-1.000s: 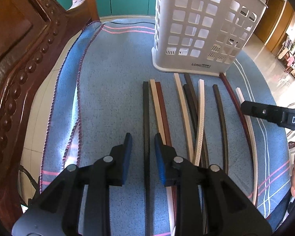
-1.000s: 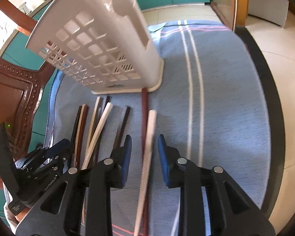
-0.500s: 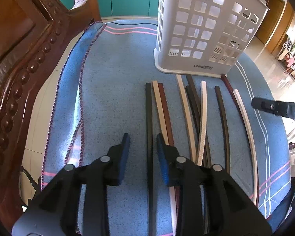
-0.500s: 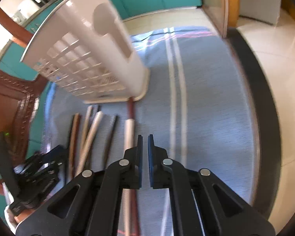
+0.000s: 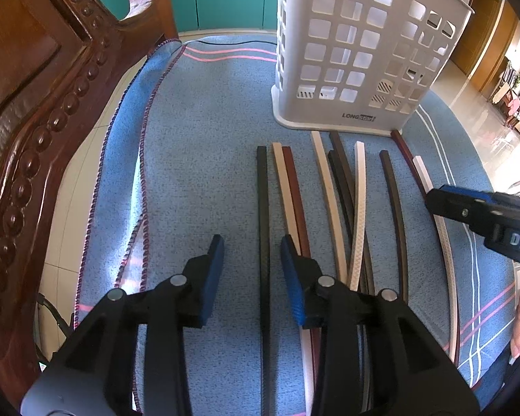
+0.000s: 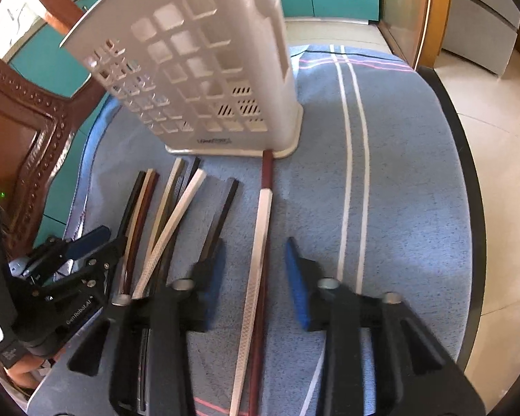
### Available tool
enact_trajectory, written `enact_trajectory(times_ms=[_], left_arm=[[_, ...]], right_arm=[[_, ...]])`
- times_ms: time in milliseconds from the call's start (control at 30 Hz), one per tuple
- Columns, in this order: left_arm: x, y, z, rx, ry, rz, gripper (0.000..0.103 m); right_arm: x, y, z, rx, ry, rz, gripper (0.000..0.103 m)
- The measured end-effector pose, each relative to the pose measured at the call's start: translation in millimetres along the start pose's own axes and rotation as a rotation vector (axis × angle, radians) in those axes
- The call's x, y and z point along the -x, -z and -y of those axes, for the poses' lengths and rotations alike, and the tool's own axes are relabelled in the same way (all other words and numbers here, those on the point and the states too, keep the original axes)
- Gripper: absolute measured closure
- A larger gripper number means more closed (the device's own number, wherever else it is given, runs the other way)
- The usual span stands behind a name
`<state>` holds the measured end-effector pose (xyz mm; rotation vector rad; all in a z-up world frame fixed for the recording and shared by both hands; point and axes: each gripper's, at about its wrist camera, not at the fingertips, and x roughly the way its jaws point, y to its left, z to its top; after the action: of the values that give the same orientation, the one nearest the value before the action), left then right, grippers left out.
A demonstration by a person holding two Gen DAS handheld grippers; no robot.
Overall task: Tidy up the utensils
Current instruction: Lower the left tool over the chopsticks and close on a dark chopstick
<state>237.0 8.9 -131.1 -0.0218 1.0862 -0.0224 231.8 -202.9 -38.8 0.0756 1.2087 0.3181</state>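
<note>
Several chopsticks lie side by side on a blue cloth (image 5: 197,145) in front of a white slotted holder (image 5: 360,52). My left gripper (image 5: 251,242) is open, its jaws on either side of a black chopstick (image 5: 261,187), low over the cloth. My right gripper (image 6: 254,253) is open around a white chopstick (image 6: 261,228) lying on a dark red one (image 6: 267,170). The holder shows in the right wrist view (image 6: 204,69) too. The right gripper shows at the right edge of the left wrist view (image 5: 433,201).
A carved wooden chair back (image 5: 34,104) stands at the left of the table. The cloth's rounded edge and tiled floor (image 6: 502,173) lie to the right. The left gripper body (image 6: 62,277) sits at the lower left of the right wrist view.
My right gripper shut half a second ago and has opened again around the white chopstick. My left gripper has crept forward along the black chopstick, still open.
</note>
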Motion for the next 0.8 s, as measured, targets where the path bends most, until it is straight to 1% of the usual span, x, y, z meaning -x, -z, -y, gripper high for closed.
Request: enact_trajectory(times_ms=[33, 100, 200, 333, 433, 467, 633, 800], left_arm=[[0, 0, 0, 0.000, 0.001, 0.000, 0.068], [0, 0, 0, -0.003, 0.000, 0.001, 0.068], [1, 0, 1, -0.002, -0.001, 0.000, 0.068], [1, 0, 2, -0.001, -0.002, 0.000, 0.068], [1, 1, 3, 0.000, -0.002, 0.000, 0.068], [1, 0, 3, -0.001, -0.002, 0.000, 0.067], [-1, -4, 2, 0.009, -0.009, -0.001, 0.064], [-3, -8, 6, 0.009, -0.030, 0.000, 0.064]], right_arm=[[-1, 1, 0, -0.001, 0.000, -0.008, 0.093], [0, 1, 3, -0.011, -0.007, -0.007, 0.095], [8, 0, 13, -0.043, -0.021, 0.009, 0.095], [16, -5, 31, -0.094, -0.005, 0.030, 0.095], [15, -7, 40, -0.115, 0.024, 0.023, 0.096], [14, -7, 43, -0.115, 0.046, 0.021, 0.096], [5, -6, 40, -0.103, 0.062, -0.011, 0.095], [2, -8, 37, -0.095, 0.091, -0.007, 0.094]])
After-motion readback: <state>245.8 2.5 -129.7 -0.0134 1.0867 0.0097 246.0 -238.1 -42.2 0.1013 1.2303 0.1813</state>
